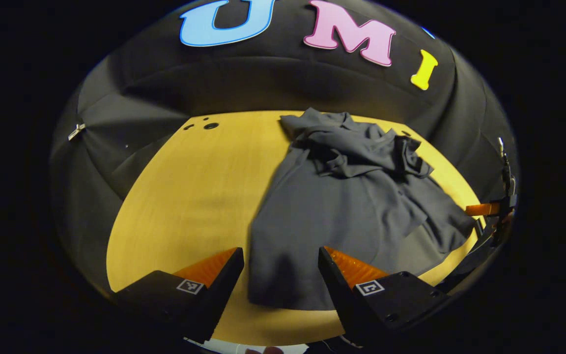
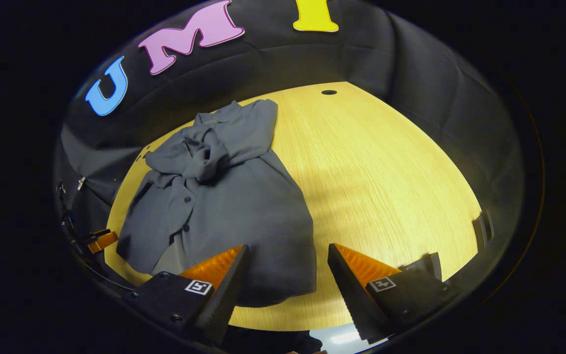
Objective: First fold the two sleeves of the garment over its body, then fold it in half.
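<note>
A: Item one: we are seeing the shirt [image 1: 342,211] lying on the bench [image 1: 199,196], sleeves bunched over its chest.

B: Item two: we are holding the left claw [image 1: 280,268] and right claw [image 2: 285,268] wide open, gripping nothing, above its near hem.

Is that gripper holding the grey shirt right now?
No. In the right gripper view the right gripper is open above the shirt, gripping nothing.

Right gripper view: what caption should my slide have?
Open right gripper hovers above a dark shirt on the wooden table.
</note>
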{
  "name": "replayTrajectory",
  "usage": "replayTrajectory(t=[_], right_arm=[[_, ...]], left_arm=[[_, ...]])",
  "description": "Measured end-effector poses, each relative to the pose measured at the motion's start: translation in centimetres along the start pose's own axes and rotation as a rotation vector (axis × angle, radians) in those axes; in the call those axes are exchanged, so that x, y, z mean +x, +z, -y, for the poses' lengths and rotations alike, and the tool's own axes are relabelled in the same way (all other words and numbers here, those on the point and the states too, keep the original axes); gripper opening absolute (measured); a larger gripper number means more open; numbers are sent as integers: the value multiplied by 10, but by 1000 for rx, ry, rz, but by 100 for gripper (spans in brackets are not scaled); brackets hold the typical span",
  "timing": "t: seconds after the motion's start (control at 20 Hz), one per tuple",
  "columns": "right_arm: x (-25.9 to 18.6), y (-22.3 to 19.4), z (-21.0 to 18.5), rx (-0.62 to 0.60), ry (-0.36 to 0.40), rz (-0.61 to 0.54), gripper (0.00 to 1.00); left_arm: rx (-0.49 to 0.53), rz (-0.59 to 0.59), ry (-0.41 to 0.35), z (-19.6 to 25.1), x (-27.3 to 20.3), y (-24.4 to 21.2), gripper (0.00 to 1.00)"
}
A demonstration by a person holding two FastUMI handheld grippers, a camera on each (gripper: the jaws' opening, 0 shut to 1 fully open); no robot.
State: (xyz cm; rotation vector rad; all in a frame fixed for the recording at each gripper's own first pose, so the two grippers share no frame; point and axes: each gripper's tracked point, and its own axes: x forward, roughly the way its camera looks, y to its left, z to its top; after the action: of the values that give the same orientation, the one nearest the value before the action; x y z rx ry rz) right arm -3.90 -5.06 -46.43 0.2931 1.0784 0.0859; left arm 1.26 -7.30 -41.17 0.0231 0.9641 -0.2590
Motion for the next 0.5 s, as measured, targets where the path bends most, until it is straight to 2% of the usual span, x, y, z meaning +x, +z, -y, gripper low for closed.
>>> replayTrajectory(t=[0.25,0.35,0.4,0.45,0.5], right_arm=[[9,-12,2,19,-17,-27,99],[13,-13,0,11,-23,-29,99],[16,-15,-2,0,-25,-33,99],[20,-17,-3,-14,-30,-39,99],[22,-19,-4,-28,-31,-47,99]], left_arm=[[5,-97,33,-14,15,-32,96],[9,-115,23,-11,16,-37,96],[20,-120,18,-10,19,-37,92],[31,-117,15,-9,20,-36,96],[40,-120,11,-7,21,-36,96]])
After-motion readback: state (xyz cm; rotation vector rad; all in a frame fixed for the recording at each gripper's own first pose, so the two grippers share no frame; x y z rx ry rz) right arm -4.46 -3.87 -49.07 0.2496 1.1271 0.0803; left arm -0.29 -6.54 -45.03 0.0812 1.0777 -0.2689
